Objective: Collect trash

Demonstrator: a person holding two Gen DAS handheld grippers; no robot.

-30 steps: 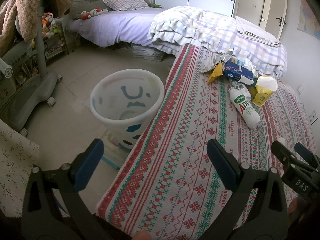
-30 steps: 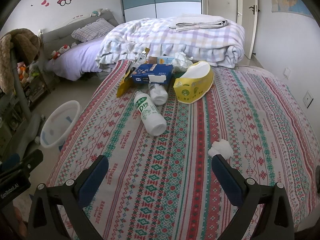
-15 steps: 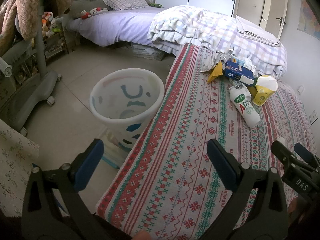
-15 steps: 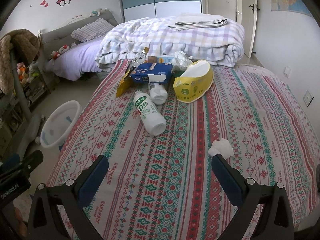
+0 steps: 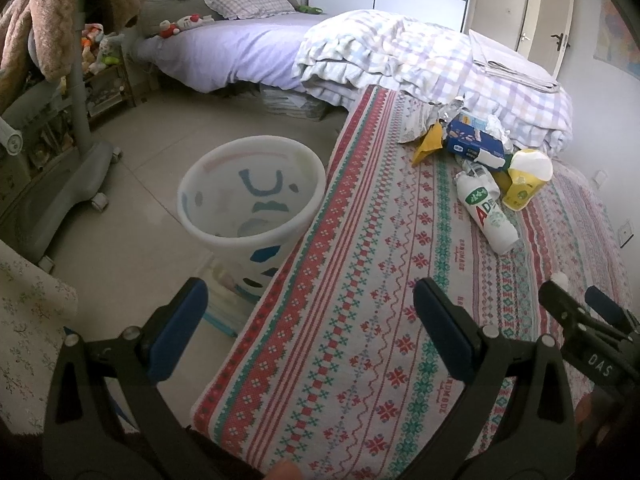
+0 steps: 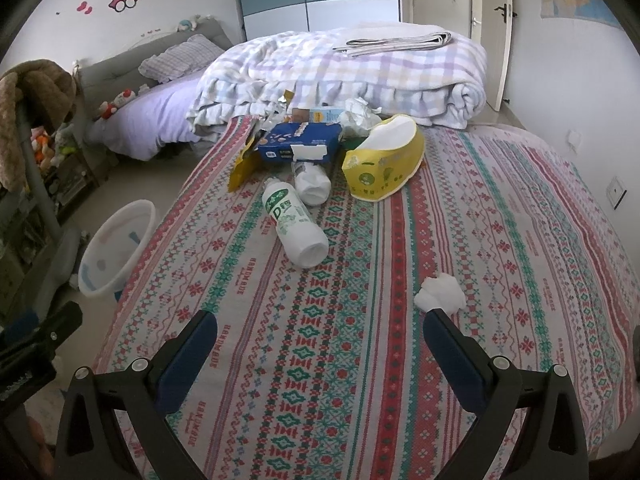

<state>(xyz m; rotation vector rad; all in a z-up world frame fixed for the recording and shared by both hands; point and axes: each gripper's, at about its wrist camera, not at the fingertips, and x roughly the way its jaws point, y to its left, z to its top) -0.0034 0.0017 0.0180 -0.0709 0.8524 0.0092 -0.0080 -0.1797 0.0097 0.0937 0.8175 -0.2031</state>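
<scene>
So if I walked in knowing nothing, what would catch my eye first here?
Probably the heap of litter on the patterned bedspread: a white bottle lying on its side, a blue box behind it and a yellow bowl tipped over to its right. A crumpled tissue lies apart, nearer the camera. On the floor to the left of the bed stands a white bin.

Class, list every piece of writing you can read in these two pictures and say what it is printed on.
"DAS": right gripper's body, seen from the left wrist.
"AD": white bottle; the right wrist view shows only "D".
"HANDMADE": woven along the patterned bedspread.
Blue box, yellow bowl-shaped pack: print too small to read.
Left gripper's body: lettering blurred.
</scene>
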